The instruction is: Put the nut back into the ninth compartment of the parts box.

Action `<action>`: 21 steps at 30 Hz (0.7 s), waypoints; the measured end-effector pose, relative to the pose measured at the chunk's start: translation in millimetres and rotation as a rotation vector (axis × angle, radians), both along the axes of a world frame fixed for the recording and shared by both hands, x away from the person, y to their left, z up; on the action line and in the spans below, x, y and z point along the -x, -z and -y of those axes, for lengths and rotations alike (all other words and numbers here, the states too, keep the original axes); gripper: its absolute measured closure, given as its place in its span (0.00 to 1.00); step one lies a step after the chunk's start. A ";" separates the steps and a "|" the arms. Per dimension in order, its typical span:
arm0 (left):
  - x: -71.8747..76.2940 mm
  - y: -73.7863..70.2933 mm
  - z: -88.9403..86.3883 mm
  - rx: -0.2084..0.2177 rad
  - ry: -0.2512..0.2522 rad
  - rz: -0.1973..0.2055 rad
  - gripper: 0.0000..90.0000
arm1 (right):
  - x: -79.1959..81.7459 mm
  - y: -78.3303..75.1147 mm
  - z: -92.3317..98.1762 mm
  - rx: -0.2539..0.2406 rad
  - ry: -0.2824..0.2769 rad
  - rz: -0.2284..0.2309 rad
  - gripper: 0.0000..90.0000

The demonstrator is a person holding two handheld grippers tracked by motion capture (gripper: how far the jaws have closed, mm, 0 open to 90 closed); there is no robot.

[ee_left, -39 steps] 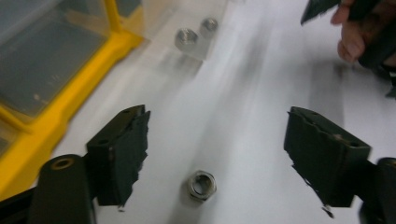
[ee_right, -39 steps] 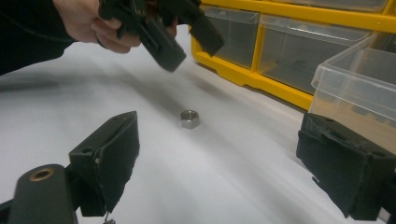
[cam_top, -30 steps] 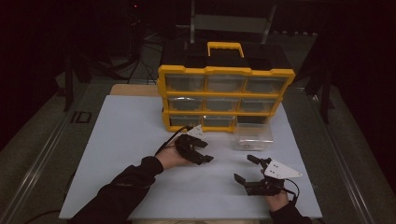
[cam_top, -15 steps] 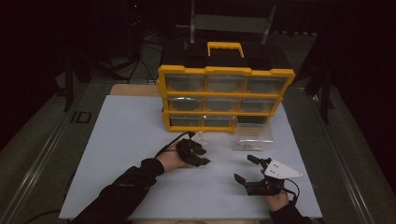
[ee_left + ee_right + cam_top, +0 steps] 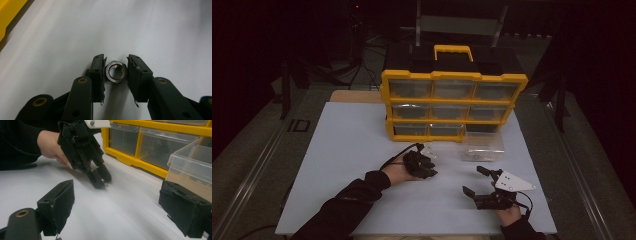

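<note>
Hex nut (image 5: 115, 72) lies flat on the white table (image 5: 342, 150), bore pointing straight up, no real long axis; flats face the pads. Left gripper (image 5: 115, 73) has just been closing, jaws now pinching the nut from both sides, tips down on the table just in front of the yellow organizer (image 5: 453, 106). Right gripper (image 5: 475, 181) rests nearby w/ jaws spread wide, nothing betw. them. Organizer drawers shut, contents too dim to tell; one clear drawer (image 5: 482, 145) sits out on the table beside it, contents unclear.
</note>
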State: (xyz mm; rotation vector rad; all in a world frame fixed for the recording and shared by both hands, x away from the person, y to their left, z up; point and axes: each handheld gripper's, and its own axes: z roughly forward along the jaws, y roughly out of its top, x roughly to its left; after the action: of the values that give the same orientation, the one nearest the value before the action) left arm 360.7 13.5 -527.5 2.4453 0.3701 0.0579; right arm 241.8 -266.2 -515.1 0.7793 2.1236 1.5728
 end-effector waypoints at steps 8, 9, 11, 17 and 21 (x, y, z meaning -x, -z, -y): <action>-3.3 -4.5 -1.9 0.022 -0.004 -0.016 0.76 | 0.1 -0.2 0.0 -0.001 0.000 0.000 0.15; -4.4 -7.2 -2.3 0.027 -0.003 -0.016 0.76 | 0.2 -0.2 0.1 -0.002 0.000 -0.001 0.15; -6.3 -14.0 -2.6 0.035 -0.002 -0.012 0.76 | 0.1 -0.1 0.1 -0.003 0.000 -0.001 0.15; -11.9 -39.0 -1.5 0.088 -0.003 -0.001 0.76 | 0.1 -0.2 0.1 -0.003 -0.001 0.000 0.15; -17.7 -55.1 0.5 0.117 -0.008 0.008 0.76 | 0.2 -0.3 -0.1 -0.002 -0.001 0.000 0.15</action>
State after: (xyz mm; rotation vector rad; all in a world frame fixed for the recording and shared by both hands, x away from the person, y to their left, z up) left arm 378.4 13.0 -472.4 2.3276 0.3697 0.0477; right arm 241.7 -266.0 -514.8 0.7787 2.1228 1.5763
